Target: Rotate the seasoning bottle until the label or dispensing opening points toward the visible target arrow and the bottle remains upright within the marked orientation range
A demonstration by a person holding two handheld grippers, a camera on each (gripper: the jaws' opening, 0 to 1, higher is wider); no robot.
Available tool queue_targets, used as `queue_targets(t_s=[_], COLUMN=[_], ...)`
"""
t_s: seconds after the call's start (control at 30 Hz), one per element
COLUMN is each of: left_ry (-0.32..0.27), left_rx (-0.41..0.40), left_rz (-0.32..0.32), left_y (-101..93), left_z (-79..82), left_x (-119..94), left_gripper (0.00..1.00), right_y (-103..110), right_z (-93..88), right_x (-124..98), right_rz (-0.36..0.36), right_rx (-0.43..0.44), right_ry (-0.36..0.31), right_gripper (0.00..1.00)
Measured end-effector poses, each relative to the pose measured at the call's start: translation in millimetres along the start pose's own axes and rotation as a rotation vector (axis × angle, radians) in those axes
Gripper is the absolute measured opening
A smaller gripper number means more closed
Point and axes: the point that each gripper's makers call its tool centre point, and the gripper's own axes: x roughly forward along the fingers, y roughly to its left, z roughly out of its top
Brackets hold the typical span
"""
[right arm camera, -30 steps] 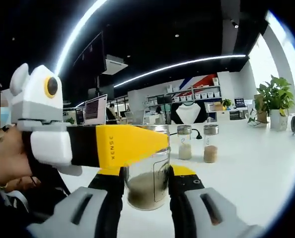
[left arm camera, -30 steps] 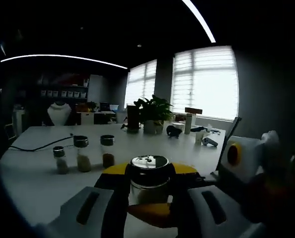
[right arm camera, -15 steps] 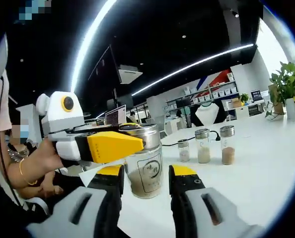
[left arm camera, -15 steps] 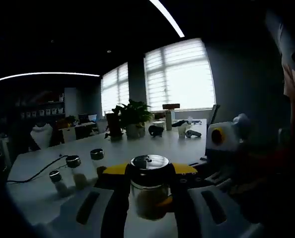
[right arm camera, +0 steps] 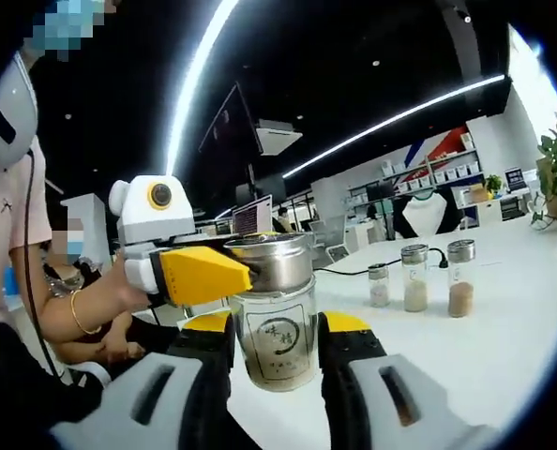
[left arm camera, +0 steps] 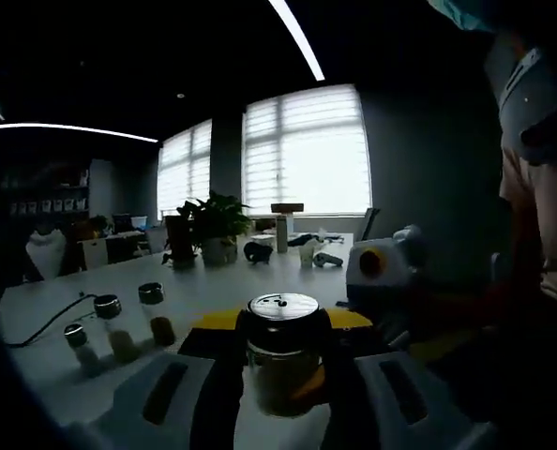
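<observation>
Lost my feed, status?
Right gripper shut on seasoning bottle, left gripper on its lid. Bottle upright, label visible. Three small shakers stand apart.

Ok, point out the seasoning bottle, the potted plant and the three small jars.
seasoning bottle (right arm camera: 278,339), right gripper view, on its label.
potted plant (left arm camera: 218,217), left gripper view, on its leaves.
three small jars (right arm camera: 414,278), right gripper view, on the middle jar.

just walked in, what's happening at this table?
A person is working a glass seasoning jar with two handheld claws. The right claw grips the jar's body from both sides, with its printed label facing that camera. The left claw is clamped on the metal lid, which looks like a turning grip. The jar is upright and looks to be held just above the white table. Three smaller spice jars stand in a row further back. I can't make out any target arrow.
</observation>
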Motion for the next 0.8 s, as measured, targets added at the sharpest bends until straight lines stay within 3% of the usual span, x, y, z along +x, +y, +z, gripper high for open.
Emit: queue_targets(t_s=[0.1, 0.3, 0.37, 0.53, 0.7, 0.77, 0.8], left_ry=[-0.010, 0.006, 0.011, 0.013, 0.024, 0.034, 0.027], left_rx=[-0.009, -0.068, -0.080, -0.128, -0.119, -0.099, -0.094], left_rz=[-0.016, 0.021, 0.045, 0.140, 0.216, 0.279, 0.314], left_y=[-2.6, 2.8, 5.8, 16.7, 21.1, 22.2, 21.7], left_z=[1.3, -7.4, -9.5, -9.8, -9.7, -12.3, -12.7], left_x=[-1, 2, 3, 6, 7, 6, 6], left_gripper=[0.33, 0.33, 0.33, 0.33, 0.33, 0.33, 0.33], right_y=[5, -2, -7, -14, -24, -27, -27], right_z=[0.6, -5.7, -8.2, -6.7, -4.9, -7.0, -7.8], right_x=[-2, -3, -3, 1, 1, 1, 2], right_rz=[0.035, -0.043, -0.099, -0.210, -0.330, -0.379, -0.386], right_rx=[0.016, -0.057, -0.033, -0.037, -0.148, -0.221, -0.217], right_ry=[-0.008, 0.023, 0.040, 0.030, 0.053, 0.079, 0.077], right_gripper=[0.31, 0.31, 0.31, 0.30, 0.30, 0.30, 0.30])
